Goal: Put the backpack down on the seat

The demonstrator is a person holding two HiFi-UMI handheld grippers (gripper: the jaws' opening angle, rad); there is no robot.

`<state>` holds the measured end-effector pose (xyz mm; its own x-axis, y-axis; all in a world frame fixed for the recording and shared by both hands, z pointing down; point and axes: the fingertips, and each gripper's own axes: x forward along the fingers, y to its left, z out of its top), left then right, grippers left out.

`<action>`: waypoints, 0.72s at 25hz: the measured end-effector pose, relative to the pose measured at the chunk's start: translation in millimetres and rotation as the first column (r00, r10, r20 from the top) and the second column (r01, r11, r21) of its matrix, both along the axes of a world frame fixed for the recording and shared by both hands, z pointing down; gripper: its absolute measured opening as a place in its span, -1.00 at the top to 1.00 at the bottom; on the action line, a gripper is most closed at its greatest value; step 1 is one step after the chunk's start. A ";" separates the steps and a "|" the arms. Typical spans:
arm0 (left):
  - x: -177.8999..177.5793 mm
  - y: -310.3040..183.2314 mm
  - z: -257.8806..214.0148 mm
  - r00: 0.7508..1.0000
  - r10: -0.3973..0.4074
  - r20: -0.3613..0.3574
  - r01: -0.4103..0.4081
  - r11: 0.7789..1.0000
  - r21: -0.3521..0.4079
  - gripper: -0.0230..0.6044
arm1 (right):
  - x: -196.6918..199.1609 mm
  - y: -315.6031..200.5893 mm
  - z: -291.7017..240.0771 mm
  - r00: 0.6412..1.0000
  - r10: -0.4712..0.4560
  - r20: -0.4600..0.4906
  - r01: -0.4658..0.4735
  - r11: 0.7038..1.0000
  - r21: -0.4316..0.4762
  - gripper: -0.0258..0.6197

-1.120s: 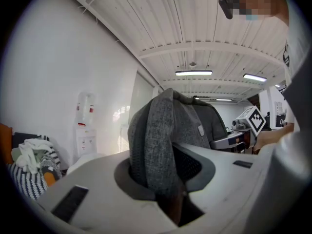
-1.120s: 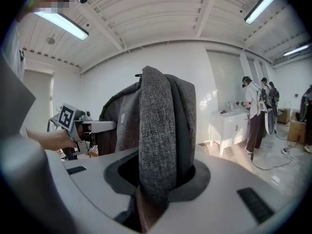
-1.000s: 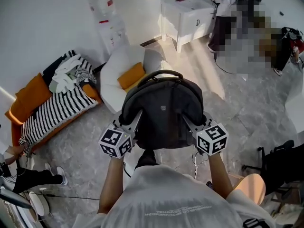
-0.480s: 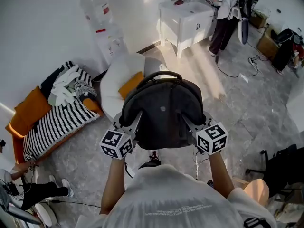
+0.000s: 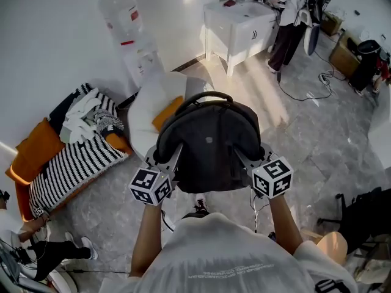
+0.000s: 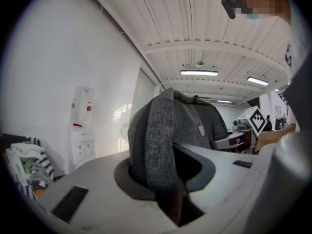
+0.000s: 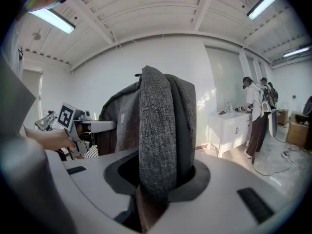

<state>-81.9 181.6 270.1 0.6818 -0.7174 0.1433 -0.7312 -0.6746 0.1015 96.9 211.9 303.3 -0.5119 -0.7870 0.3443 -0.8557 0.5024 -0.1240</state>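
Our backpack [image 5: 208, 142] hangs in mid-air near the white seat [image 5: 145, 96]. Its grey fabric looks soft and likely to slump, and we judge it fairly heavy. The padded straps [image 6: 156, 145] give the firmest hold: our left claw [image 5: 166, 160] and right claw [image 5: 246, 159] each clamp one.

White short-sleeved T-shirt [image 5: 214, 255], grey print, pale grey left gripper [image 5: 166, 154], right gripper [image 5: 249, 156], black-and-white marker cubes [image 5: 149, 185]

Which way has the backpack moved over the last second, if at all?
Yes: the backpack has moved forward, closer to the white seat with the orange cushion.
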 end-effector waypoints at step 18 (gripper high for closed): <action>-14.4 -59.1 18.8 1.000 0.015 -0.001 -0.015 1.000 0.002 0.57 | -15.0 -53.3 17.7 0.999 0.032 -0.006 -0.032 0.999 -0.006 0.58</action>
